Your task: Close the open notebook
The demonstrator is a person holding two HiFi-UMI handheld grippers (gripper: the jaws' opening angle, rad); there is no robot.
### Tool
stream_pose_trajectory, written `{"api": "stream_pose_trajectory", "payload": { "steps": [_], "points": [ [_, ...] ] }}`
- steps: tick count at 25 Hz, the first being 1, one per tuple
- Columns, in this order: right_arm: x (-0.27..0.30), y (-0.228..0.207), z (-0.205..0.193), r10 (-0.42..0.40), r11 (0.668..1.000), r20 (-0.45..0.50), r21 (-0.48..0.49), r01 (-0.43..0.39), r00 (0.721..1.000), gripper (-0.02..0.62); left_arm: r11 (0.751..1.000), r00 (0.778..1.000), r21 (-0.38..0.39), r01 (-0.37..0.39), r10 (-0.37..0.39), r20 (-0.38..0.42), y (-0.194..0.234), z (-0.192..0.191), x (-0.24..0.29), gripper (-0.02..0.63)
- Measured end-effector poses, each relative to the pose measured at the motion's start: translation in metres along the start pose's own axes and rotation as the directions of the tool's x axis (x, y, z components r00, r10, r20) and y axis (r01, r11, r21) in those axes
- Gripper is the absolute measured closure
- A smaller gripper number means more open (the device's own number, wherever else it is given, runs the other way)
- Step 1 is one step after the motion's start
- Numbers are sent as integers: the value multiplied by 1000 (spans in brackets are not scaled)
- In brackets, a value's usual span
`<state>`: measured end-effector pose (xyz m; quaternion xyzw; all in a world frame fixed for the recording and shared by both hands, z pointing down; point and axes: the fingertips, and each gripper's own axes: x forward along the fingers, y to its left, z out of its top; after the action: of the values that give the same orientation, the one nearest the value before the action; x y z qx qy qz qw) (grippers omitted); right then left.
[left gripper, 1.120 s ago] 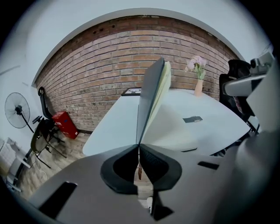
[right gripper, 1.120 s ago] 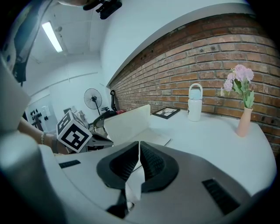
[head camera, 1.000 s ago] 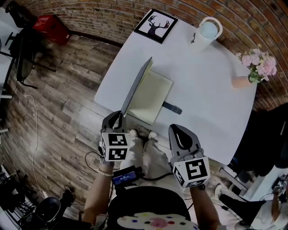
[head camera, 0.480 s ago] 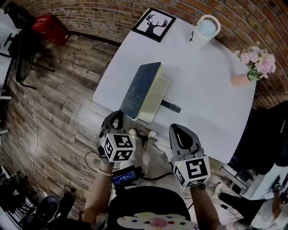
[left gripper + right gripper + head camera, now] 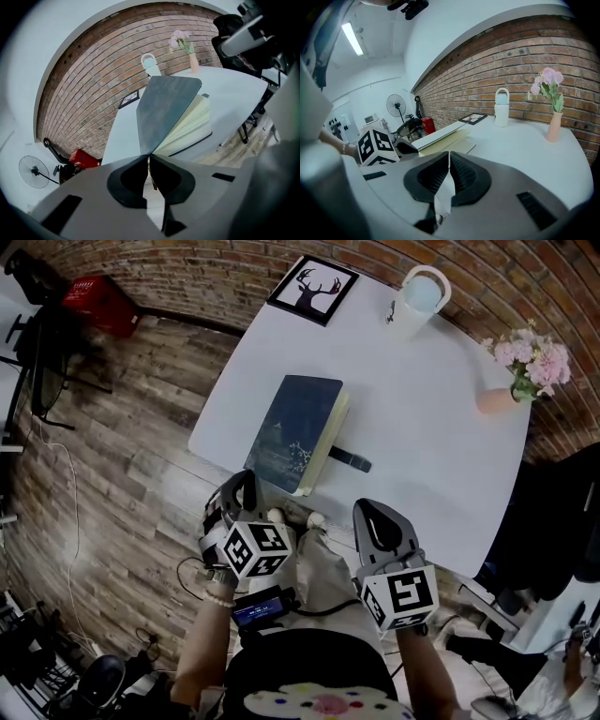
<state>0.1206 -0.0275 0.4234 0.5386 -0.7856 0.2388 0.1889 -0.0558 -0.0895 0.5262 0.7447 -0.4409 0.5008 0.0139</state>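
Observation:
The notebook [image 5: 295,430] lies on the white table [image 5: 431,427], its dark cover turned over the cream pages. In the left gripper view the cover [image 5: 166,105] still slopes up off the page block. My left gripper [image 5: 241,487] is at the notebook's near left corner, shut on the corner of the cover [image 5: 148,156]. My right gripper [image 5: 377,518] hovers off the table's near edge, right of the notebook, shut with nothing in it [image 5: 449,154]. The right gripper view shows the notebook [image 5: 440,135] from the side, with the left gripper's marker cube [image 5: 375,145] beside it.
A small black object [image 5: 349,459] lies against the notebook's right side. At the far end stand a framed deer picture [image 5: 314,287], a white jug [image 5: 417,298] and a vase of pink flowers [image 5: 520,371]. A red crate [image 5: 94,298] sits on the wooden floor.
The cover has swung from standing upright down to the right over the pages. My left gripper has rolled with it. The right gripper has stayed where it was.

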Motion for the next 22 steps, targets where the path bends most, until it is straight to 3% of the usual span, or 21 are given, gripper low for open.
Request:
{"api": "stream_pose_trajectory", "payload": {
  "steps": [10,22],
  "points": [
    [-5,-3,-3,-4,1000,-3,10,4,1000,558,990,997,126,-61,66,-35,-6,-1,3,572],
    [-10,-10,-9,-5,1000,-7,6,5,1000,558,939,981,308,-155,182,-62,-12,-4,7,565]
  ]
}}
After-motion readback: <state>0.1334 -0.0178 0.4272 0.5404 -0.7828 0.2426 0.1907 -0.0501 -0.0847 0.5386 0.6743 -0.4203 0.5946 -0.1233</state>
